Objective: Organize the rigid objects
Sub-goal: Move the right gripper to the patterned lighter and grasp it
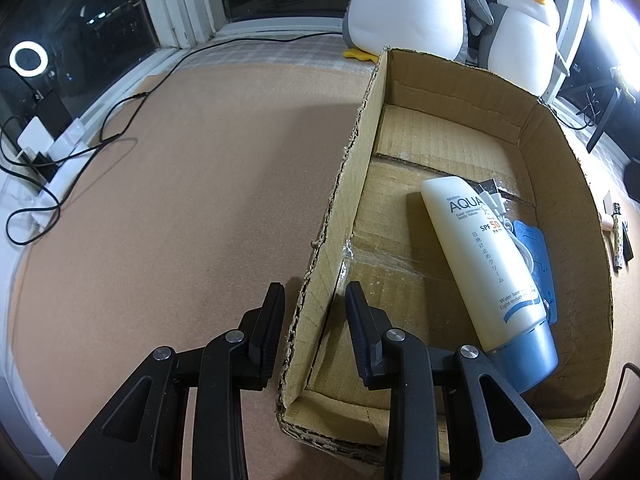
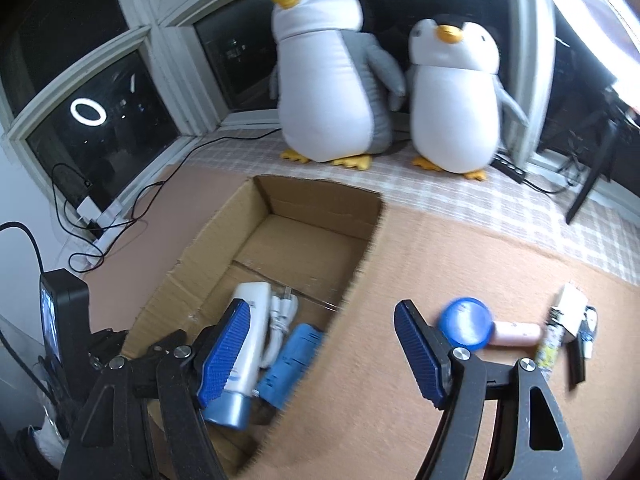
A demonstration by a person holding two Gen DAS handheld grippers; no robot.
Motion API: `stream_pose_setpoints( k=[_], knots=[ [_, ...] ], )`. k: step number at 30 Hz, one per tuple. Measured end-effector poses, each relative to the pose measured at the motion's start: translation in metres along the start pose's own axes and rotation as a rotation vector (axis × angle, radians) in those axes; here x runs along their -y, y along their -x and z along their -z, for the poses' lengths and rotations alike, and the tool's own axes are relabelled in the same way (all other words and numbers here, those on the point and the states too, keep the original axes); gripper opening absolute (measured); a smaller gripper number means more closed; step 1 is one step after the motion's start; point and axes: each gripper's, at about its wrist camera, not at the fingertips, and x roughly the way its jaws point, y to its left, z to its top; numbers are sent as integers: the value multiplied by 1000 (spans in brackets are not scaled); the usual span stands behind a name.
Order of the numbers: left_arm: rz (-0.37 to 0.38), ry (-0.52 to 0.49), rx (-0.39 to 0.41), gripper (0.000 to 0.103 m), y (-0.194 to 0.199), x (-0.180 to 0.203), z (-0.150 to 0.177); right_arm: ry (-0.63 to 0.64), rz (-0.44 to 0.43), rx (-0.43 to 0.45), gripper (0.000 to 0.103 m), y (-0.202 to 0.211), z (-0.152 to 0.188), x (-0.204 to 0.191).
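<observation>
Rigid objects noted in two groups: some already in the cardboard box [image 1: 400, 92], others loose on the cork mat [image 1: 180, 180] outside it. Left wrist view: left gripper [image 1: 312, 320] straddling the box's near side wall, one finger outside, one inside, jaws spread with a gap on each side of the cardboard, not yet pinching. Sunscreen tube [image 1: 484, 256] lying flat on the box floor, blue cap toward the camera; white cable [image 1: 504, 216] and blue flat pack [image 1: 536, 248] tucked just beside it. Two plush penguins [image 1: 420, 4] behind the box by the window. Power strip [image 1: 52, 160] and cords at far left. Right wrist view, somewhat blurred: right gripper [image 2: 320, 348] hovering above the box's right wall, jaws spread wide and empty. Same tube [image 2: 244, 340], cable [image 2: 280, 320] and blue pack [image 2: 288, 364] seen inside the box. Outside, on the mat to the right: blue round item [image 2: 464, 326], touching a pink cylinder [image 2: 516, 332], then a patterned pen [image 2: 550, 344] and small white and black pieces [image 2: 576, 320], too blurred to identify. Judged step: box being steadied by the left while the right heads for the next loose piece. Next move likely calls for swinging right, lowering over the blue round item, closing squarely, with the box wall held firm.
</observation>
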Motion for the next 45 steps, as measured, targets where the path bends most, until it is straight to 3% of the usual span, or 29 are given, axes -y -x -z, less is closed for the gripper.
stream_pose_setpoints(
  k=[17, 24, 30, 45],
  knots=[
    [-13, -8, -1, 30, 1, 1, -2, -124, 168, -33, 71, 27, 39, 113],
    [-14, -7, -1, 30, 0, 2, -2, -203, 157, -69, 70, 19, 44, 146],
    [-14, -8, -1, 30, 0, 2, -1, -254, 145, -102, 56, 6, 45, 164],
    [-14, -7, -1, 30, 0, 2, -2, -230, 186, -168, 28, -23, 38, 170]
  ],
)
